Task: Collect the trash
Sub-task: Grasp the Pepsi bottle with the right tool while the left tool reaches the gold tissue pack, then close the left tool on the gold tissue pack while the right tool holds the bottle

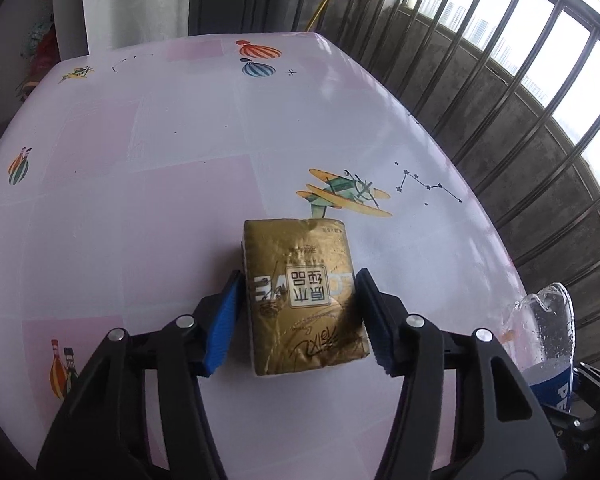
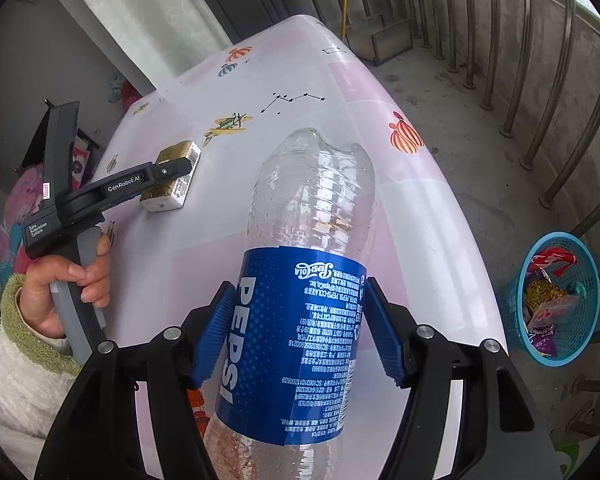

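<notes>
A gold tissue pack point(image 1: 304, 296) lies on the pink table point(image 1: 140, 200). My left gripper point(image 1: 298, 320) straddles it, blue pads on both sides, the left pad with a small gap to it, so the grip is unclear. The pack also shows in the right wrist view point(image 2: 176, 176) with the left gripper point(image 2: 172, 172) over it. My right gripper point(image 2: 296, 332) is shut on an empty clear Pepsi bottle point(image 2: 300, 280) with a blue label, held above the table. The bottle's base shows in the left wrist view point(image 1: 548, 328).
A blue mesh bin point(image 2: 556, 300) with wrappers stands on the concrete floor right of the table. Metal railing bars point(image 2: 540, 80) run along the right and far side. A white curtain point(image 2: 140, 12) hangs behind the table.
</notes>
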A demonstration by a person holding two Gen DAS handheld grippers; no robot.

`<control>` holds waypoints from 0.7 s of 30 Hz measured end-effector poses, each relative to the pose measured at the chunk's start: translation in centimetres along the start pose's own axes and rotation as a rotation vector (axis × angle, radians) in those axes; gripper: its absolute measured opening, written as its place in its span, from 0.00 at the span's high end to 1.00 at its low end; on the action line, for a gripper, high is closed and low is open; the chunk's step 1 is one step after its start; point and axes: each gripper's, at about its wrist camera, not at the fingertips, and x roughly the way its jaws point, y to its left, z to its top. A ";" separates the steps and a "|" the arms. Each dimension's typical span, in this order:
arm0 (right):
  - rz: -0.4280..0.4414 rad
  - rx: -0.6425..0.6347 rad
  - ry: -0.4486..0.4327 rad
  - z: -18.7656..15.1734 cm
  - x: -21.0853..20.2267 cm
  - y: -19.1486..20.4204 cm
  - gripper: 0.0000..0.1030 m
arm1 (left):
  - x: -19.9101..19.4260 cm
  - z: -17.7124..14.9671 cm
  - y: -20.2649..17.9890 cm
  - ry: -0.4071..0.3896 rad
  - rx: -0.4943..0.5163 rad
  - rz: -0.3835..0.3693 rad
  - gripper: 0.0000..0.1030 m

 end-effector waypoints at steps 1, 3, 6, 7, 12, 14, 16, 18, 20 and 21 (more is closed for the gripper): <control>0.000 -0.002 0.000 0.1 0.0 0.0 0.39 | -0.2 -0.1 0.2 0.002 -0.006 -0.011 0.50; -0.004 -0.009 0.001 0.0 -0.1 0.0 0.39 | -0.8 -0.8 0.7 0.013 -0.015 -0.021 0.50; -0.008 -0.027 0.003 -0.4 -0.4 0.7 0.39 | -2.7 -3.2 1.6 0.029 -0.004 -0.037 0.50; -0.007 -0.037 0.006 -0.6 -0.5 0.9 0.39 | -3.5 -4.4 2.0 0.035 -0.002 -0.042 0.50; 0.020 -0.104 0.047 -1.7 0.0 2.9 0.39 | -8.2 -10.5 4.1 0.064 -0.020 -0.010 0.48; 0.038 -0.130 0.056 -2.2 0.2 4.0 0.39 | -9.9 -12.7 4.9 0.061 -0.046 0.024 0.47; 0.054 -0.141 0.067 -2.5 0.5 4.7 0.37 | -10.9 -14.3 5.5 0.056 -0.065 0.072 0.32; 0.064 -0.133 0.095 -2.8 1.1 5.1 0.30 | -11.5 -15.4 5.9 0.042 -0.088 0.111 0.20; 0.073 -0.128 0.114 -3.1 1.5 5.4 0.25 | -11.7 -16.1 5.9 0.011 -0.086 0.138 0.18; 0.071 -0.125 0.122 -3.3 1.8 5.5 0.22 | -11.8 -16.3 5.8 0.002 -0.078 0.144 0.16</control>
